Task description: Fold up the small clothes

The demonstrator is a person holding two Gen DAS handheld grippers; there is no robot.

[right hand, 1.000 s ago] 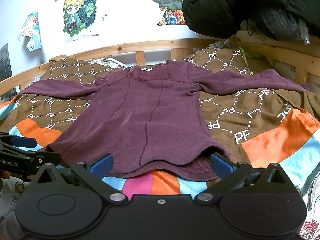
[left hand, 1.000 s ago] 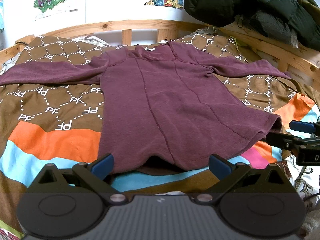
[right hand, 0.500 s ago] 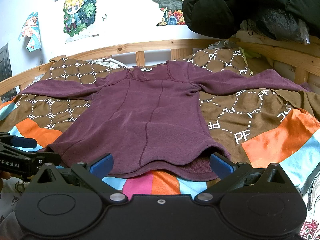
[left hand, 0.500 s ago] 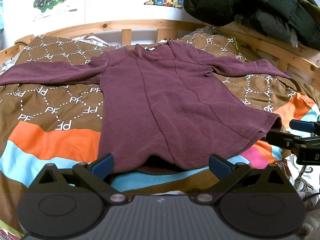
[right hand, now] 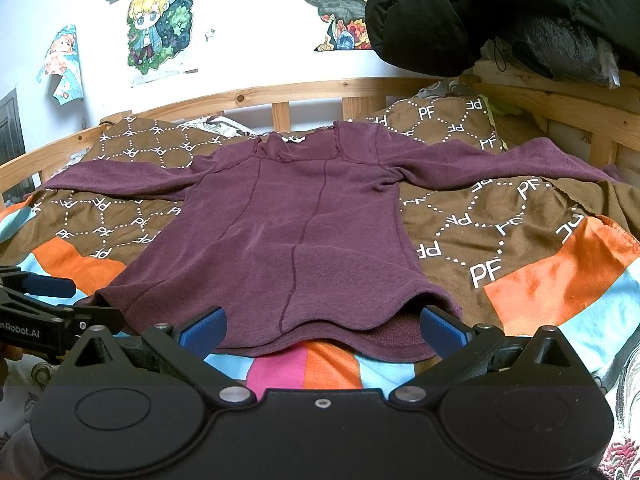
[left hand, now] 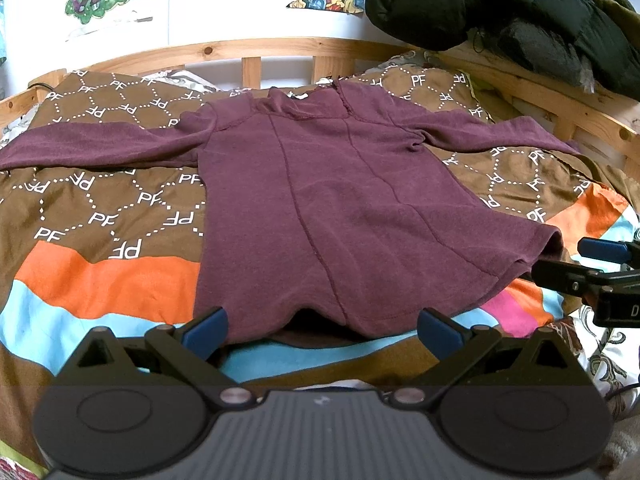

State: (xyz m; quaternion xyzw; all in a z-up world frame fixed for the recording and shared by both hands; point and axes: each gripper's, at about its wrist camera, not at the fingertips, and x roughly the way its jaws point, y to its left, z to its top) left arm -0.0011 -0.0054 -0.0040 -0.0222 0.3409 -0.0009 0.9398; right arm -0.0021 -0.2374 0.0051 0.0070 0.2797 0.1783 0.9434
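In the left wrist view, the left gripper (left hand: 322, 330) has its jaws spread wide and holds nothing. Its blue fingertips (left hand: 206, 328) sit just short of the near hem of a maroon long-sleeved top (left hand: 340, 208). The top lies flat straight ahead of the gripper, collar at the far end, both sleeves stretched out to the sides. It rests on a patchwork blanket (left hand: 100, 216) in brown, orange and light blue, printed with "PF" letters. Off to the right, the right gripper (left hand: 576, 264) shows from the side, close to the hem's right corner. A dark padded jacket (left hand: 500, 4) is heaped on the wooden bed rail (left hand: 248, 46) far ahead to the right.

In the right wrist view, the right gripper (right hand: 322, 330) is likewise wide open and empty. The top (right hand: 304, 232) lies directly ahead, and the hem's right corner is just beside the right fingertip (right hand: 442, 330). To the left, the left gripper (right hand: 60, 300) reaches towards the hem's left corner. Whether it touches the cloth I cannot tell. Cartoon posters (right hand: 160, 24) hang on the wall beyond.
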